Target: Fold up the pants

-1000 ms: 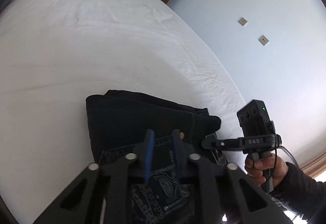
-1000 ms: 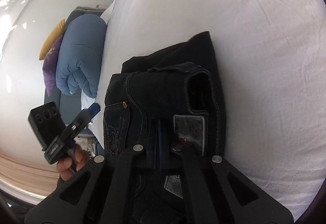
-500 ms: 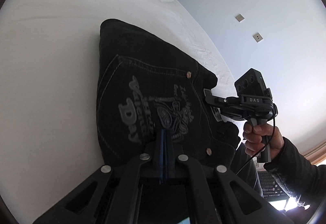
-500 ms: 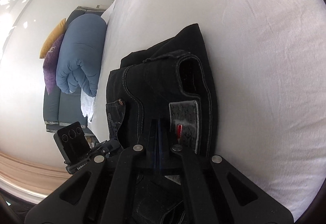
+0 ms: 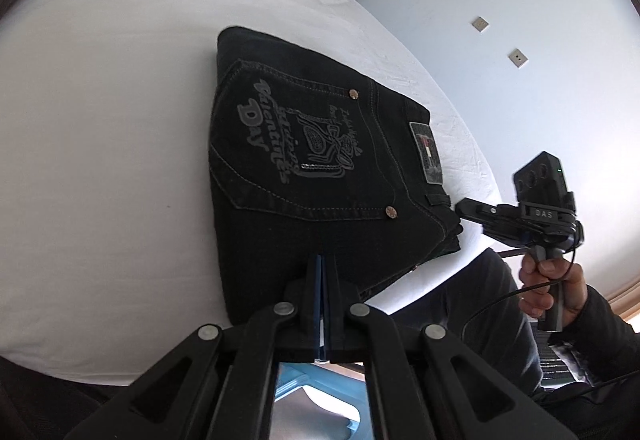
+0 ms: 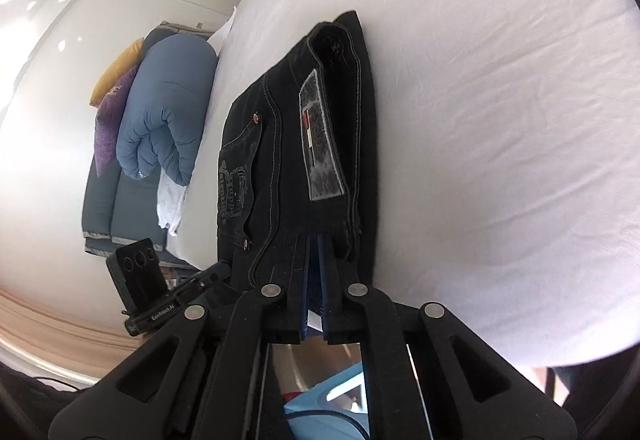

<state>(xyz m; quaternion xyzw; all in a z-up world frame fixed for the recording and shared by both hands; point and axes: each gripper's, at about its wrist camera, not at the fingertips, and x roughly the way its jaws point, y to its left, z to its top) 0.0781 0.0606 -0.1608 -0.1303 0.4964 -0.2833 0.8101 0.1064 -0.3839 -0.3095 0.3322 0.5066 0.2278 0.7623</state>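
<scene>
The black pants (image 5: 320, 168) lie folded flat on the white bed (image 5: 100, 120), back pocket with grey print facing up. My left gripper (image 5: 322, 264) hovers over their near edge. Its jaws are just starting to open, the pads still almost touching, with no cloth seen between them. My right gripper (image 6: 315, 244) is at the waistband end of the pants (image 6: 288, 160), below the grey patch. Its jaws are also opening, showing only a hairline slit with nothing visible in it. In the left wrist view the right gripper (image 5: 460, 207) ends right beside the waistband corner.
A rolled blue duvet (image 6: 168, 108) and purple and yellow pillows (image 6: 112, 112) rest on a grey sofa (image 6: 100, 208) beyond the bed's left side. A person's hand (image 5: 556, 280) and dark sleeve are at the right. White bed sheet (image 6: 500, 120) surrounds the pants.
The left jaws, open a second ago, came together. Both grippers drew back toward the bed's near edge. The pants now lie flat and farther ahead, pocket print up.
</scene>
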